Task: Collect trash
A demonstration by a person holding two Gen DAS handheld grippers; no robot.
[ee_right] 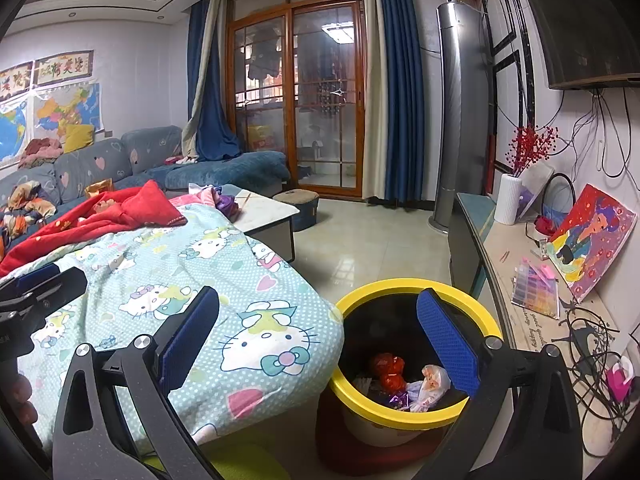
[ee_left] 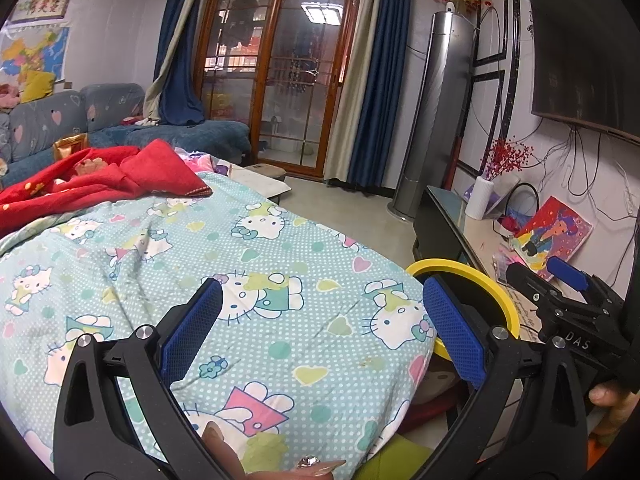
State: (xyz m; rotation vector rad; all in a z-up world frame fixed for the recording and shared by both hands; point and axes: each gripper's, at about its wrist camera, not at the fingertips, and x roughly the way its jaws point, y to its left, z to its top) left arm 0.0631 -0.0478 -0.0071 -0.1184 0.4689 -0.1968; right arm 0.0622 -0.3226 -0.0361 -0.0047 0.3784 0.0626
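1. Round trash bin with yellow plastic rim and dark inside (ee_right: 416, 412), upright on the floor, just beside the corner of the cartoon-cat printed bedspread; open top, no lid. In the left wrist view only part of the yellow rim (ee_left: 472, 276) shows.
2. Crumpled red shiny wrapper (ee_right: 388, 370), lying inside the bin near the middle.
3. Crumpled clear-white plastic bag (ee_right: 430, 386), in the bin, just right of the red wrapper.
4. Small purple foil scrap (ee_right: 397, 400), in the bin, below the red wrapper.

From the left wrist we look low and close across the cat-print quilt (ee_left: 240, 280) toward the glass doors (ee_left: 280, 80). From the right wrist we face likewise, above the yellow-rimmed bin (ee_right: 400, 412); both views share quilt, doors and bin.
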